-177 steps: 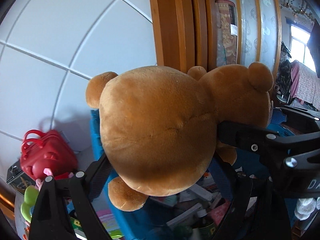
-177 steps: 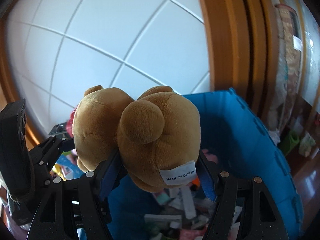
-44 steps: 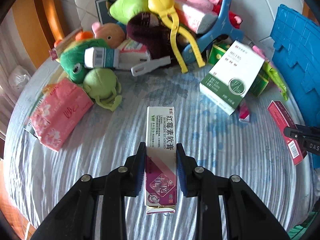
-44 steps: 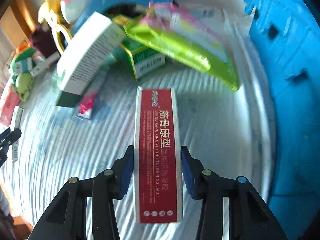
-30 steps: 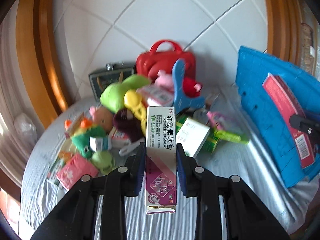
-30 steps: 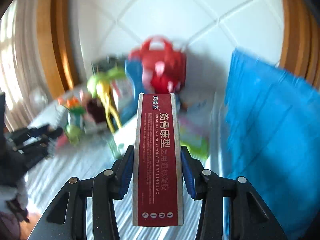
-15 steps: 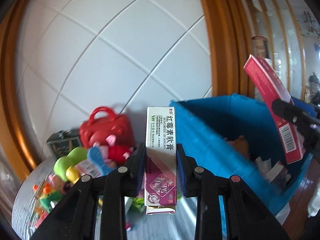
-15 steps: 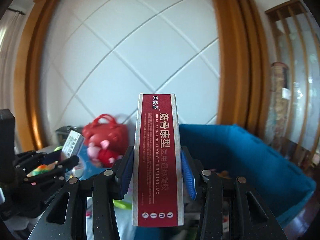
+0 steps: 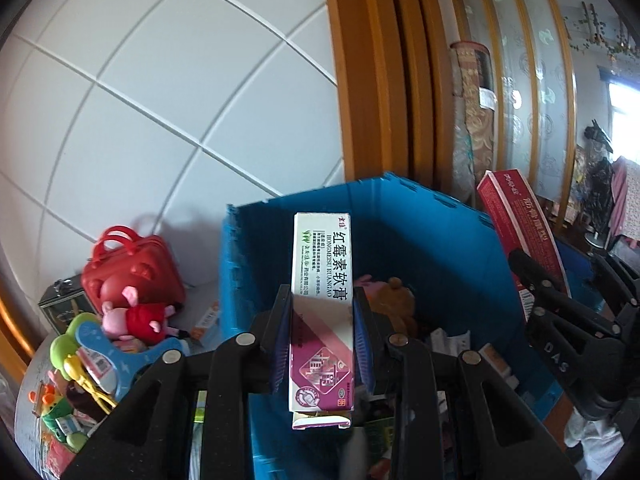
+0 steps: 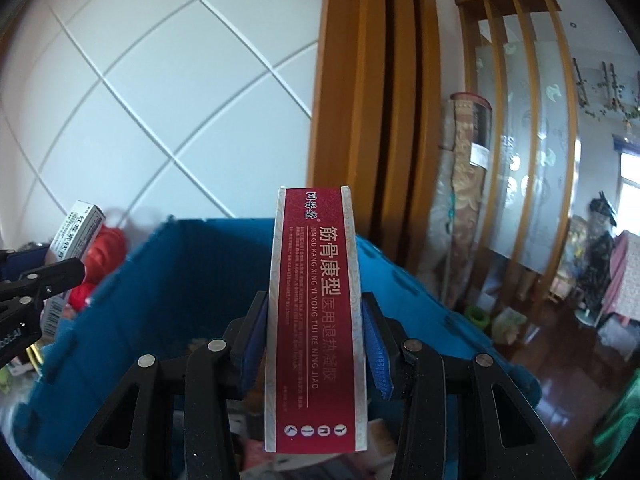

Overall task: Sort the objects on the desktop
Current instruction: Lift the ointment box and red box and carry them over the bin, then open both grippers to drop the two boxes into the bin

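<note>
Above one bin (image 9: 460, 248), two boxes (clamped)

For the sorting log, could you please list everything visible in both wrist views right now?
White-and-purple box: one, held over the bin.
Red box: one, held over the bin.
Blue bin: one, below both boxes, holding a brown plush bear and small packages.
Red toy case: one, left of the bin by the wall.
Pink pig plush: one, in front of the case.
Blue toy guitar: one, in the toy pile.
Left gripper: black, blue pads, jaws closed on the white-and-purple box.
Right gripper: black, blue pads, jaws closed on the red box.
</note>
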`<state>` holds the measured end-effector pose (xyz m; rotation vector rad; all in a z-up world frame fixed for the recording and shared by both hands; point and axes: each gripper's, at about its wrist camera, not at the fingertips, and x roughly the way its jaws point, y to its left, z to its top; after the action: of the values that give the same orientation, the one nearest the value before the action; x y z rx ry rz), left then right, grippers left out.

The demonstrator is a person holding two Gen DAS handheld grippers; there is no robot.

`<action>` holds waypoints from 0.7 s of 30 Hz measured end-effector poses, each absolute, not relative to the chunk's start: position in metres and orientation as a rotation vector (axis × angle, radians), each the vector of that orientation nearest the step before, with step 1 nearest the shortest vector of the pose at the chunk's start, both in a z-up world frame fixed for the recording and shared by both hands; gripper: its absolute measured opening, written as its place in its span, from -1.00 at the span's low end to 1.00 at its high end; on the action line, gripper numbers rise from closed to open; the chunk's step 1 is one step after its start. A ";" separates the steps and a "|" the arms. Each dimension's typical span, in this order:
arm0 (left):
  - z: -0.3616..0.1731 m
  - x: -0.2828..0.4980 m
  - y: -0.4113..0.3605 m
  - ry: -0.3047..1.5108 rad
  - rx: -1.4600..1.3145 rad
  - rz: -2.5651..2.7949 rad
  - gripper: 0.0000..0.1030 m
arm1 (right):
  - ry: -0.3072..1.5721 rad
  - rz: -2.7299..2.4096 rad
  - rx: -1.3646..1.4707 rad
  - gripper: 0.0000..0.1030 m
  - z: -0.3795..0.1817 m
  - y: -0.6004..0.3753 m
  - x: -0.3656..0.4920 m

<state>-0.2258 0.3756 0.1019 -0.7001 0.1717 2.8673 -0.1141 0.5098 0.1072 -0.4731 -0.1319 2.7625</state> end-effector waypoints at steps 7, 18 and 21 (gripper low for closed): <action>0.084 -0.240 0.417 0.223 -0.801 2.785 -0.46 | -0.163 2.683 -0.564 -0.15 0.088 0.541 -0.124; 0.079 -0.245 0.422 0.231 -0.831 2.815 0.11 | -0.187 2.676 -0.623 -0.15 0.077 0.555 -0.133; 0.085 -0.241 0.416 0.197 -0.777 2.838 0.59 | -0.189 2.670 -0.601 -0.03 0.079 0.556 -0.132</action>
<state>-0.2406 0.4161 0.0849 -0.7772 0.1968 2.8375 -0.1319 0.5563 0.0790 -0.6008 -0.1890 2.6696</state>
